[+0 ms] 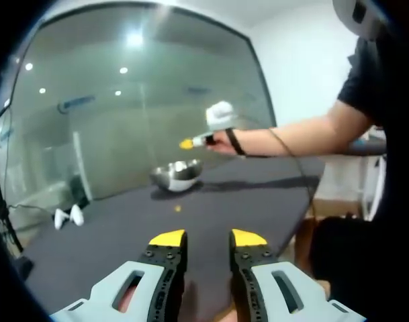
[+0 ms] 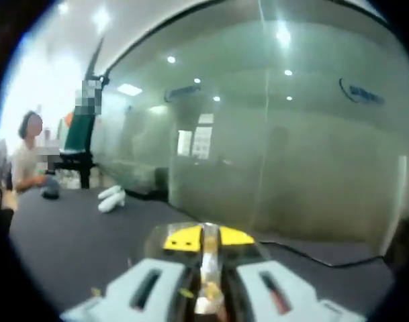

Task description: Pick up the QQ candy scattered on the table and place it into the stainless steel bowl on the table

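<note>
The stainless steel bowl (image 1: 177, 175) stands on the dark table (image 1: 244, 201) towards its far side. In the left gripper view, a hand holds my right gripper (image 1: 187, 143) just above the bowl with its yellow tips together. In the right gripper view, the right gripper (image 2: 203, 239) is shut on a shiny QQ candy (image 2: 207, 274) squeezed between its jaws, and the bowl's rim (image 2: 256, 245) curves beneath the tips. One small candy (image 1: 178, 208) lies on the table in front of the bowl. My left gripper (image 1: 207, 239) hovers low over the near table, open, nothing between its jaws.
Two white handheld devices (image 1: 68, 216) lie at the table's left side, also visible as white devices (image 2: 112, 198). A glass wall (image 1: 137, 100) runs behind the table. A seated person (image 2: 28, 157) is at the far end. A black cable (image 2: 311, 253) trails over the table.
</note>
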{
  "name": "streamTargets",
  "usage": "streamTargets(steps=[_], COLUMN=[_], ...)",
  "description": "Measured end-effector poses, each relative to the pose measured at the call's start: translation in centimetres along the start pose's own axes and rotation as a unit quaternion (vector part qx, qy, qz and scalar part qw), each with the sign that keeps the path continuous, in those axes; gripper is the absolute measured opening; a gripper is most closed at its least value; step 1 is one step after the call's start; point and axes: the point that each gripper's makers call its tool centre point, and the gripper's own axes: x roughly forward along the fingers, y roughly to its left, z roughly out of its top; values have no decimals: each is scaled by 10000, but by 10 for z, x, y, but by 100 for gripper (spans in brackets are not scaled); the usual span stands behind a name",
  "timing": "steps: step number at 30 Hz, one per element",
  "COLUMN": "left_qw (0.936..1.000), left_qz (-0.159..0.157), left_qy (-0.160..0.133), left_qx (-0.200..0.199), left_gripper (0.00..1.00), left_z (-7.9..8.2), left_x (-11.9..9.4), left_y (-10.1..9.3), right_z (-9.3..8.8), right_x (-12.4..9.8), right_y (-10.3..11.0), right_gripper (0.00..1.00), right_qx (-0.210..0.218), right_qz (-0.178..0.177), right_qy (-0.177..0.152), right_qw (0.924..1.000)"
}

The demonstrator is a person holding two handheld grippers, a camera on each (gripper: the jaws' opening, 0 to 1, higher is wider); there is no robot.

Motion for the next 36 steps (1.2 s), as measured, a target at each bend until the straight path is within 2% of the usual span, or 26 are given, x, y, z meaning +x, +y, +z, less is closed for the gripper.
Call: streamTargets(steps=[8,15,17,18,20,23,25,28,34,36], left_qw=[10000,9999,9999,9999,9999,9999,9999,9998,9999,9999], left_qz=[50,107,105,102,110,124,119,141,87,75], left_qy=[-23,-25,-26,-28,-32,-44,-88,-102,-72,-66], left_qx=[10,-49,-39,-43,-37,-40,-55,-50,-28,-13], left_gripper=[27,27,27,27,27,27,27,27,27,27], left_z=[2,-2,-2,-1,-1,-1,2,3,2,2], left_x=[-4,-7,-7,-8,-8,-8,-8,-8,-6,-6], left_y=[5,10,10,10,10,10,10,11,6,5], right_z=[-4,-8,-13,-12,-6,-4,0,1,6,9], right_x=[7,8,9,9,7,8,4,-4,-14,-9], right_y=[-5,-1,4,10,13,14,22,31,38,33], right_gripper=[9,9,10,11,16,16,15,15,15,15], right_qx=[5,-91,-169,-27,8,-15,-14,-212,-242,-323], right_qz=[-65,-74,51,205,235,285,487,565,695,676], right_qy=[86,176,246,150,148,114,44,46,-44,-52], right_qw=[9999,9998,9995,9997,9996,9995,9988,9982,9973,9972])
